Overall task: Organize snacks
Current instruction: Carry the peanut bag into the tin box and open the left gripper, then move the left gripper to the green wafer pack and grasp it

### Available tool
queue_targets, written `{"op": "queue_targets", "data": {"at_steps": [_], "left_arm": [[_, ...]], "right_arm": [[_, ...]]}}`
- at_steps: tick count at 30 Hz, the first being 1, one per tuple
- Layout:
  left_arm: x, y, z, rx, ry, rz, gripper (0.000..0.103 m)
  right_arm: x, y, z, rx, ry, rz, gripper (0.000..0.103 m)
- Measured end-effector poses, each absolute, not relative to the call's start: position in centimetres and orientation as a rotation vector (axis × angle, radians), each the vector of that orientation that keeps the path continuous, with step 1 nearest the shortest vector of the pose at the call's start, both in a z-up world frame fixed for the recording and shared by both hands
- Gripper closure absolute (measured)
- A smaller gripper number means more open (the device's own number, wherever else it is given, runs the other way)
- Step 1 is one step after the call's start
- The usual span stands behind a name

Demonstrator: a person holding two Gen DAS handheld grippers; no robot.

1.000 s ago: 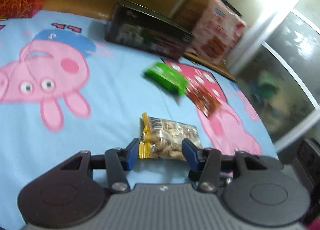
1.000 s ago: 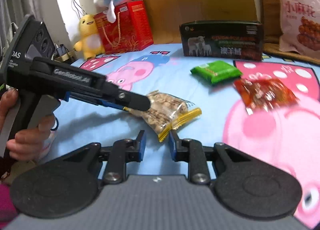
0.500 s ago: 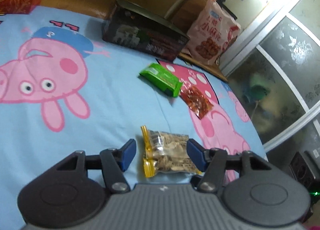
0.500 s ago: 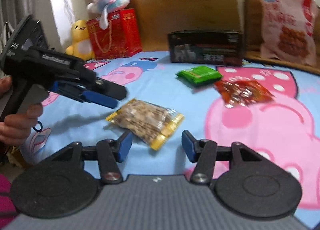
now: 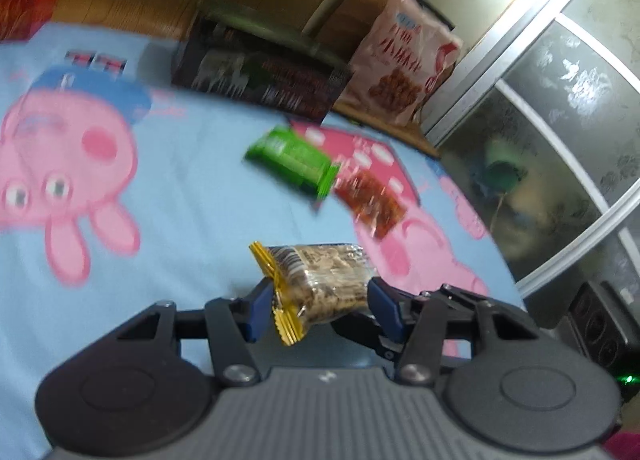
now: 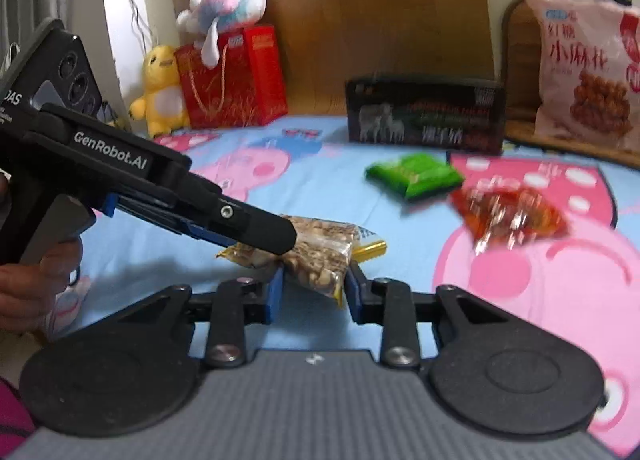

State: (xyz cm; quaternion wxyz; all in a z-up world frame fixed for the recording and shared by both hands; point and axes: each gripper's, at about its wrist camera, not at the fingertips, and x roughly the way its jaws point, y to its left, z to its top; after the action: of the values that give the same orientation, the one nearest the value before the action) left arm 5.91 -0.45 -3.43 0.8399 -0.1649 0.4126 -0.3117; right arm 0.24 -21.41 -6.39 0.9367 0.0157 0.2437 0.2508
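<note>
Both claws are closing on the same peanut packet (image 5: 320, 284), lifted just above the bed (image 5: 188, 220): the left claw (image 5: 318, 306) is pinching its body, the right claw (image 6: 314, 288) is gripping the other end. With 2 grips pulling apart, the wrapper could tear or slip free. "GenRobot.AI" is reading clearly on the left tool; the dark box (image 6: 424, 116) lettering is too blurred.
</note>
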Motion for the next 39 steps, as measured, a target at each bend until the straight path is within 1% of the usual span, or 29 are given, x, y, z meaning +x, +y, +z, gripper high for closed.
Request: {"op": "queue_targets", "data": {"at_steps": [4, 9, 13, 14, 17, 18, 19, 22, 24, 25, 28, 30, 33, 34, 37, 39], "left_arm": [[9.0, -1.2, -0.3, -0.318, 0.801, -0.664, 0.053], [15.9, -3.0, 3.0, -0.303, 0.717, -0.625, 0.052], [22.2, -4.9, 3.8, -0.291, 0.682, -0.579, 0.050], [23.5, -5.3, 3.6, -0.285, 0.676, -0.566, 0.048], [27.1, -6.3, 2.5, -0.269, 0.681, -0.517, 0.047], [27.9, -6.4, 1.9, -0.272, 0.696, -0.498, 0.046], [28.5, -6.4, 1.4, -0.285, 0.715, -0.482, 0.046], [27.7, -5.3, 0.7, -0.347, 0.719, -0.524, 0.046], [25.9, -4.4, 0.8, -0.341, 0.673, -0.547, 0.044], [24.8, -4.0, 0.7, -0.333, 0.665, -0.559, 0.043], [22.6, -3.1, -0.2, -0.364, 0.685, -0.608, 0.043], [21.7, -3.3, -1.4, -0.362, 0.719, -0.611, 0.043], [21.6, -4.5, -4.0, -0.333, 0.839, -0.583, 0.043], [21.5, -4.9, -4.9, -0.323, 0.880, -0.566, 0.050], [20.4, -5.0, -5.3, -0.283, 0.877, -0.518, 0.061], [19.5, -4.0, -5.4, -0.340, 0.891, -0.507, 0.061]], "right_arm": [[3.3, -21.9, -4.3, 0.037, 0.426, 0.490, 0.068], [10.3, -22.4, -1.7, 0.058, 0.360, 0.450, 0.068], [16.7, -22.9, -0.8, 0.071, 0.356, 0.392, 0.067], [18.2, -22.9, -0.8, 0.066, 0.361, 0.374, 0.067], [21.6, -22.5, -1.7, 0.029, 0.381, 0.315, 0.059], [22.3, -22.6, -2.0, 0.016, 0.387, 0.296, 0.055], [22.7, -23.0, -2.3, 0.011, 0.391, 0.273, 0.054], [21.9, -25.6, -2.3, 0.109, 0.393, 0.261, 0.054], [20.3, -28.0, -2.3, 0.210, 0.400, 0.280, 0.054], [19.5, -29.0, -2.4, 0.257, 0.422, 0.292, 0.054], [16.7, -31.0, -3.4, 0.392, 0.496, 0.382, 0.055], [15.2, -30.9, -4.5, 0.416, 0.545, 0.431, 0.055], [14.3, -29.0, -5.9, 0.358, 0.622, 0.450, 0.055], [14.3, -28.2, -6.2, 0.333, 0.645, 0.452, 0.055], [14.4, -26.8, -7.1, 0.296, 0.692, 0.477, 0.055], [14.2, -26.5, -7.3, 0.292, 0.701, 0.534, 0.055]]}}
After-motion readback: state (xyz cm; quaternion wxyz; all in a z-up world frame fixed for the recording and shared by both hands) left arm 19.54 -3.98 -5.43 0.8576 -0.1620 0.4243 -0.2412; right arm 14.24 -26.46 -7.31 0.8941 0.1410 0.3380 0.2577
